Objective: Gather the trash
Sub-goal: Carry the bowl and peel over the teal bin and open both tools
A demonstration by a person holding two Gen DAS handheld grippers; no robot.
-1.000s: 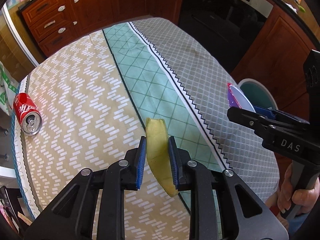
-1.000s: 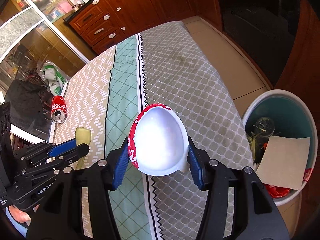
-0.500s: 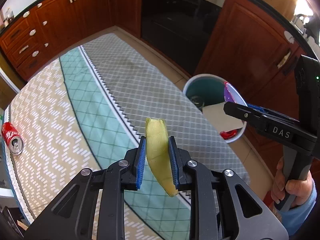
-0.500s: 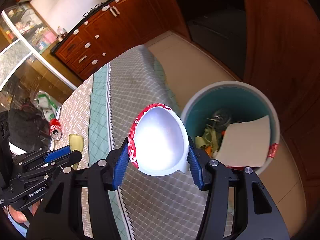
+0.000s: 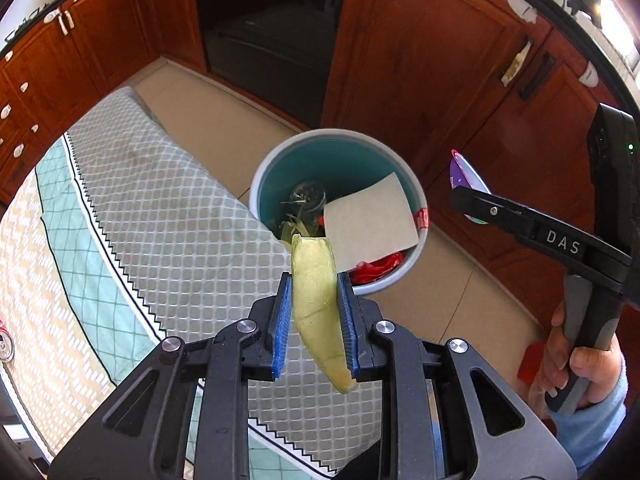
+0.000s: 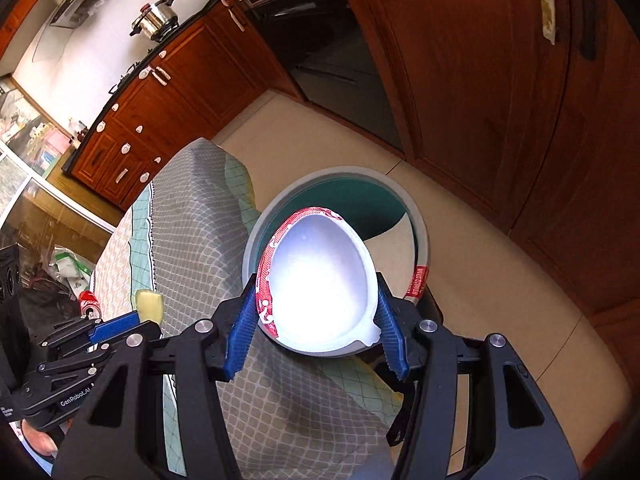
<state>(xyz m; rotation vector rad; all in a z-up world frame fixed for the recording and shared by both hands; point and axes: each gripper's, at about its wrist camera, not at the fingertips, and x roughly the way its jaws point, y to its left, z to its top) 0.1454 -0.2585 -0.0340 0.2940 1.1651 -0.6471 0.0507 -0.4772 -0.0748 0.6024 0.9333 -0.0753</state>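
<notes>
the left gripper (image 5: 313,322) has its jaws clenched on a yellow-green peel (image 5: 316,300), which stands nearly upright between the blue pads (image 5: 282,322) and pokes out above and below them. in the left wrist view the peel's upper end overlaps the near rim of the trash bin (image 5: 416,196), while the gripper itself hangs over the edge of the worktop (image 5: 168,208), which is covered with a patterned cloth in grey, green and beige bands.

the right gripper (image 6: 316,330) grasps a white bowl with a red printed rim (image 6: 320,280), the jaws pressing on its two sides; the bowl's hollow faces the camera and glares white. in the right wrist view the bowl covers much of the bin's opening (image 6: 416,220). the bin stands on the tiled floor (image 5: 224,120) just beside the worktop's end, teal inside with a pale rim. it holds a beige sheet of card (image 5: 370,222), red wrappers (image 5: 376,266), some greenish scraps and what looks like a clear glass item.

a red soda can (image 6: 89,302) lies on its side at the far edge of the worktop, well apart from both grippers. a hand (image 5: 580,356) in a light blue sleeve grips the right gripper's handle.
</notes>
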